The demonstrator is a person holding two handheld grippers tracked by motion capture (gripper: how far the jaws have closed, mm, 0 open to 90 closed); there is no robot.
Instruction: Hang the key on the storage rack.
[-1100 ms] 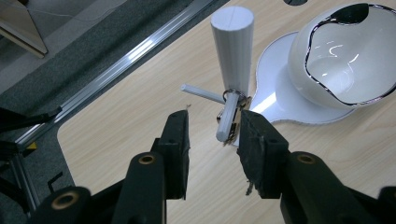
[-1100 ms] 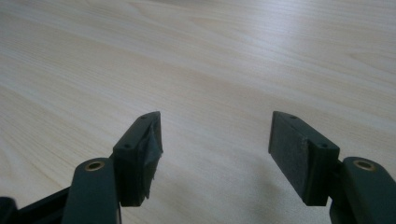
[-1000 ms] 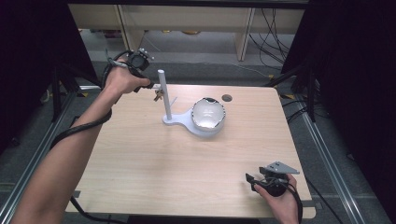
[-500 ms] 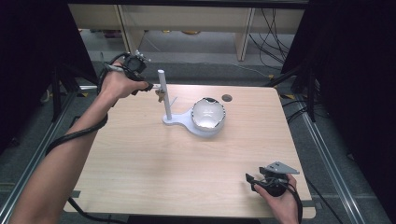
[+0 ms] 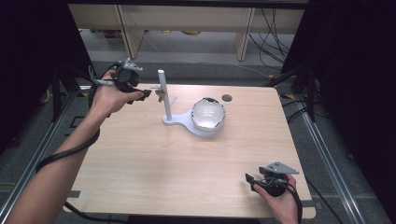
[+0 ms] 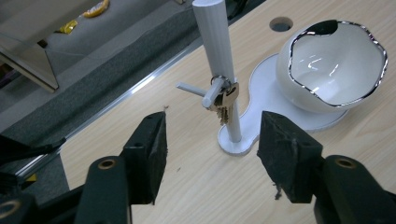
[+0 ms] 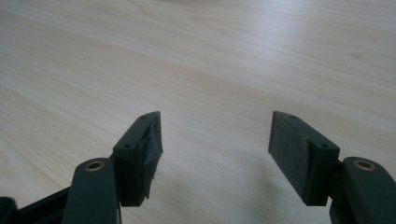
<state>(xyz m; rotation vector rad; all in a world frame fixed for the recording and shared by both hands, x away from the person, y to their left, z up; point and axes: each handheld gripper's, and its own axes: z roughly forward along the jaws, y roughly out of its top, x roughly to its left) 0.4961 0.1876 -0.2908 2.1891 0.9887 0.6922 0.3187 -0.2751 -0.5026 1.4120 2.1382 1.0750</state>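
Observation:
A white stand (image 5: 164,94) with an upright post rises from a flat base at the back middle of the wooden table. A bunch of keys (image 6: 226,100) hangs by its ring on a short peg of the post. A white bowl (image 5: 208,114) with a silver wavy rim sits on the same base. My left gripper (image 5: 147,94) is just left of the post; its jaws have just been opening and stand apart with nothing between them, the keys a little way ahead of them (image 6: 212,135). My right gripper (image 5: 250,179) rests open near the front right corner, over bare wood (image 7: 215,135).
A round hole (image 5: 227,98) pierces the tabletop behind the bowl. Beyond the table's back edge lie a grey floor and light wooden shelving (image 5: 130,28). Dark curtains flank both sides. Metal rails (image 5: 327,154) run along the table's sides.
My left gripper has drawn back leftward from the post and its jaws have opened, leaving the keys hanging on the peg. The right gripper has stayed still.

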